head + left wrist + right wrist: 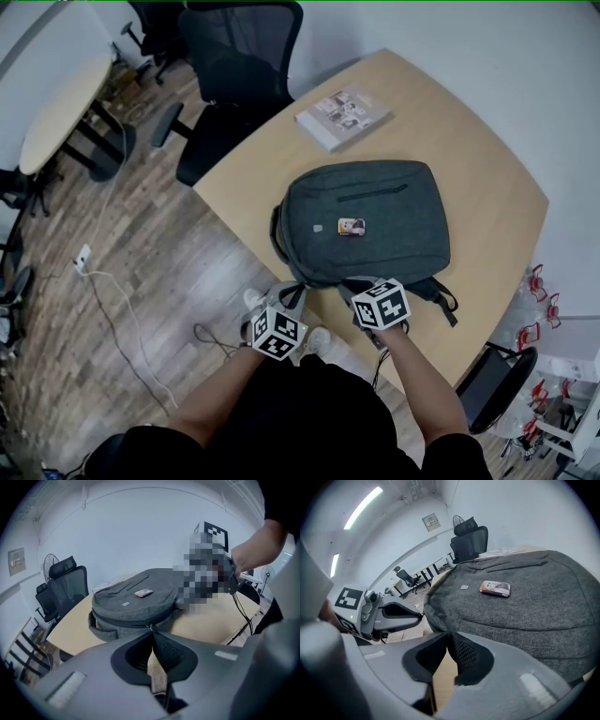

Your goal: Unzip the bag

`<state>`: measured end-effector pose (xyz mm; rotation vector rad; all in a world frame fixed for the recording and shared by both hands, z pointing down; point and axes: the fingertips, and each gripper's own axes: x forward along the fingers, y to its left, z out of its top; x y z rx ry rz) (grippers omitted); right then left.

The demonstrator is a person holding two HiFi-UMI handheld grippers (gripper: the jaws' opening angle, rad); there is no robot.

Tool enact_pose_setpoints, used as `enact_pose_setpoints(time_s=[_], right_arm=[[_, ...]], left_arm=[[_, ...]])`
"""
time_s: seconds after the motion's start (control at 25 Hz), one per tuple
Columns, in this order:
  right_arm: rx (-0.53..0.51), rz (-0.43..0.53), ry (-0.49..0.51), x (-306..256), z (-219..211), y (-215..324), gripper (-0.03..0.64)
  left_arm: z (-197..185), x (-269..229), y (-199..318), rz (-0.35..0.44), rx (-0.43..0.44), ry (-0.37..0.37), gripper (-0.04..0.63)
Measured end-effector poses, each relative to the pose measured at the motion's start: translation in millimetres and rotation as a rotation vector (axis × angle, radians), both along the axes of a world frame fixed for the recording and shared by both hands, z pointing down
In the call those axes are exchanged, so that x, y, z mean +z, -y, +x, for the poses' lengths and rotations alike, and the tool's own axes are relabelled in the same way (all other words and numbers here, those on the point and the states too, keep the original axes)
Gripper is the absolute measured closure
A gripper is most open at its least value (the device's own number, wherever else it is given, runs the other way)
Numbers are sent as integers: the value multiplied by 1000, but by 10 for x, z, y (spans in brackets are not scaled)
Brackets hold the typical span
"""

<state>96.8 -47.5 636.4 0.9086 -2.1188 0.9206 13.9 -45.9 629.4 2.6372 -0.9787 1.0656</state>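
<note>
Nearest the person, the two grey moulded-plastic tools sit at the near edge of the backpack (pixel 375 220), each topped by a cube of black-and-white square markers. The left tool (pixel 292 292) is at the bag's 7 o'clock. Its ribbed black pads are pressed together, and the small metal zipper pull (pixel 150 627) is nipped at their tips, where the dark zip line runs round the rim. The right tool (pixel 362 284) is at about 6 o'clock. Its pads are nearly closed, and their tips are pinched into the grey cloth of the bag's rounded rim.

The backpack lies flat on the pale wood-grain tabletop (pixel 487 187), near its 7 o'clock edge. It is a soft, rounded rectangle of heathered dark-grey woven fabric. A black strap (pixel 441 300) trails from its 5 o'clock corner, and a loop handle (pixel 277 234) bulges out at 9 o'clock. Across the upper panel runs a slim, dark pocket slit (pixel 373 193). A small flat packet (pixel 352 226) with a printed, glossy face rests near the middle of the bag.

Farther on, at the bag's 11 o'clock and well apart from it, a thin rectangular booklet (pixel 342 117) with a photo-grid cover lies on the tabletop. Beyond the tabletop's far corner, at 10 o'clock, stands a black office chair (pixel 234 75) with a mesh back. It stands on grey-brown plank flooring (pixel 141 216), where a white cable (pixel 122 305) snakes.
</note>
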Motion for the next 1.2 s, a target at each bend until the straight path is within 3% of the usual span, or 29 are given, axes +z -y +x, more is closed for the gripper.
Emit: enact_pose_setpoints(time_s=[0.28, 0.52, 0.68, 0.8, 0.92, 1.04, 1.2], right_arm=[[-82, 85, -54, -69, -147, 71, 577], [-313, 223, -108, -170, -159, -46, 548], [-515, 350, -294, -185, 162, -141, 477], [-583, 402, -407, -172, 395, -119, 449], [-613, 416, -498, -147, 532, -37, 395], [-621, 389, -551, -80, 617, 60, 382], [-602, 335, -547, -16, 651, 142, 462]], left_arm=[[257, -33, -64, -47, -5, -78, 565], [110, 0, 11, -64, -53, -93, 568], [-41, 19, 99, -68, -93, -105, 568], [-153, 19, 220, -59, -117, -99, 568], [-296, 28, 350, -57, -150, -87, 568], [-375, 42, 449, -66, -172, -83, 568], [-337, 76, 426, -80, -168, -80, 568]])
